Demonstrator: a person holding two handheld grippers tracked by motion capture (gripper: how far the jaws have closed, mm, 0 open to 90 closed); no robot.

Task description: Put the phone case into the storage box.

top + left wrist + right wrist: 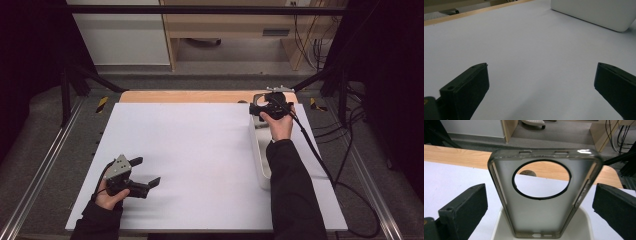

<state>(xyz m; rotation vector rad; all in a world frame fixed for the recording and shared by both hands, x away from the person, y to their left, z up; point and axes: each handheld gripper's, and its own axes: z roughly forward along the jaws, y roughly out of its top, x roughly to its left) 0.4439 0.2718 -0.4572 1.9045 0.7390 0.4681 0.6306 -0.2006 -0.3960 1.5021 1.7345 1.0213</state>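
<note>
High view first: my right gripper (260,106) is way out at the far right of the white sheet (200,160) covering the table, hovering over the far end of a long white tray (258,160) that runs along that side. My left gripper (145,172) is parked near the front left corner of the sheet, well apart from everything else, with its jaws spread wide and nothing between them.

Right gripper view is where the interesting bit is. There's a smoky translucent phone case (544,197) standing upright between my two jaws, its bottom edge down in the white tray (584,225). It's got a big round camera cutout with a black ring, and through it I can see the sheet and the wooden table edge (456,156) behind. The jaws are wide apart, one on each side of the case, and there's a clear gap on both sides, so I'm not touching it, just framing it.

Left gripper view shows my jaws open over bare white sheet, with the rounded corner of the tray (596,13) off in the upper right.
</note>
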